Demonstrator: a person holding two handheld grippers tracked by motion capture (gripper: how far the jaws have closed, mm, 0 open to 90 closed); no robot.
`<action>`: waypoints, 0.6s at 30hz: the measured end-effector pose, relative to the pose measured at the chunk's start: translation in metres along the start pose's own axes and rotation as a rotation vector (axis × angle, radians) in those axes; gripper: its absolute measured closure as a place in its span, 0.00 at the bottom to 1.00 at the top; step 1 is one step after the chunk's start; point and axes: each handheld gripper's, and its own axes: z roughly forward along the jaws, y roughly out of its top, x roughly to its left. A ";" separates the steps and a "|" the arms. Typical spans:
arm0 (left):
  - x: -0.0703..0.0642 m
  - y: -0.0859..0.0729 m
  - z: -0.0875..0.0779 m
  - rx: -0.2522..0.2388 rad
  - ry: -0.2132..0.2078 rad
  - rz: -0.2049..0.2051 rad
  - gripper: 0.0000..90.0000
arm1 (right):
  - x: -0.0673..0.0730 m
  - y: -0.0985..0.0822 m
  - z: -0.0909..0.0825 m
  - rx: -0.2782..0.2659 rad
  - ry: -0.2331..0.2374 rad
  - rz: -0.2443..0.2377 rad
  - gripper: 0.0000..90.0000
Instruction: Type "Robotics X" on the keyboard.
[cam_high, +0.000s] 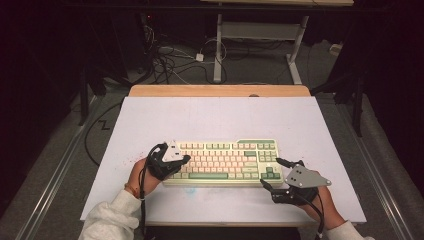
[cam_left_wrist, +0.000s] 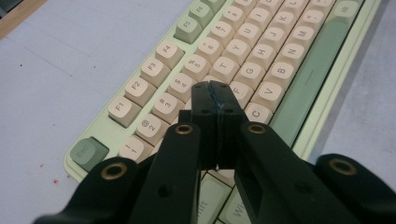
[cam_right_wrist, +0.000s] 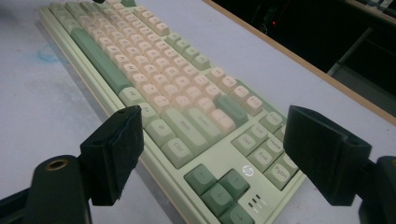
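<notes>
A pale green keyboard (cam_high: 225, 162) with cream and green keys lies across the near middle of the white table. My left gripper (cam_high: 186, 160) is at its left end. In the left gripper view the left gripper (cam_left_wrist: 210, 88) is shut with nothing between its jaws, tips just above the letter keys of the keyboard (cam_left_wrist: 289, 60). My right gripper (cam_high: 270, 172) is open at the keyboard's right front corner. In the right gripper view the right gripper (cam_right_wrist: 212, 126) stands wide open, and the arrow-key end of the keyboard (cam_right_wrist: 140, 70) lies between its fingers (cam_right_wrist: 114, 149).
The white table top (cam_high: 215, 115) has a wooden strip (cam_high: 220, 90) along its far edge. Behind it on the floor lie tangled cables (cam_high: 170, 60) and the legs of another table (cam_high: 218, 50). A faint blue smudge (cam_right_wrist: 46, 53) marks the table in front of the keyboard.
</notes>
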 end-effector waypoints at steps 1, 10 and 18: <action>0.000 0.000 0.000 -0.001 0.002 0.000 0.97 | 0.000 0.000 0.000 -0.002 0.001 0.001 0.23; 0.001 0.000 0.001 0.005 0.004 0.002 0.97 | 0.000 0.000 -0.001 -0.003 0.000 0.001 0.23; 0.005 0.000 0.006 0.010 -0.019 -0.007 0.97 | 0.000 0.000 0.000 -0.006 0.001 0.005 0.24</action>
